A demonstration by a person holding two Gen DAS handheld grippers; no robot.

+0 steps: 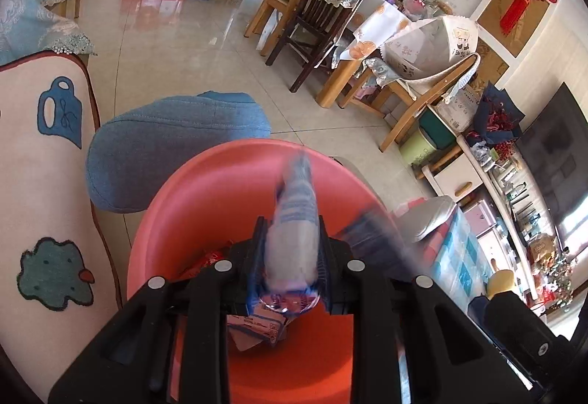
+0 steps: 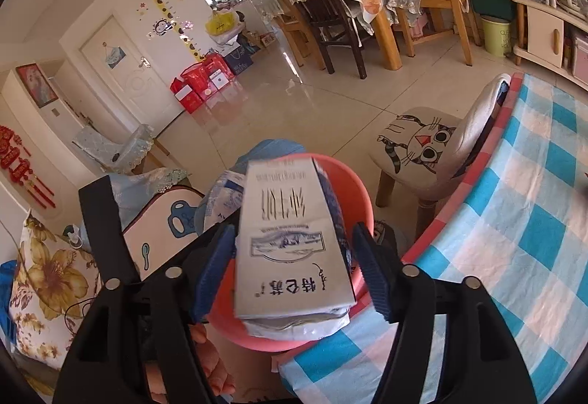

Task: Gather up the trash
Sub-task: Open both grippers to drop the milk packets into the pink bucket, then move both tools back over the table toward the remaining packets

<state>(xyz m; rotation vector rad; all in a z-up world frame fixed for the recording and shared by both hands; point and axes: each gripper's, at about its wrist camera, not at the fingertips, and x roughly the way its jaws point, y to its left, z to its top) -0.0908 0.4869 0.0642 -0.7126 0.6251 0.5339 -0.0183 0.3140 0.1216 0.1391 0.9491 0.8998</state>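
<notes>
A coral plastic basin (image 1: 205, 190) sits below both grippers, its rim (image 2: 352, 183) next to the checked table. My left gripper (image 1: 292, 231) is shut on a white and blue plastic pouch (image 1: 294, 213), whose far end is blurred above the basin. In the basin lie a red wrapper (image 1: 205, 262) and a flattened printed card (image 1: 257, 326). My right gripper (image 2: 294, 238) stands open around a white milk carton (image 2: 290, 242) with blue print. A narrow gap shows on both sides between the carton and the blue pads (image 2: 217, 257). The carton hangs over the basin.
A table with a blue and white checked cloth (image 2: 514, 220) fills the right. A cat-print small chair (image 2: 422, 143) stands beside it. A blue cushion (image 1: 165, 139) and a cream cushion with drawings (image 1: 47, 165) lie left of the basin. Dining chairs (image 1: 312, 18) stand further off on tiled floor.
</notes>
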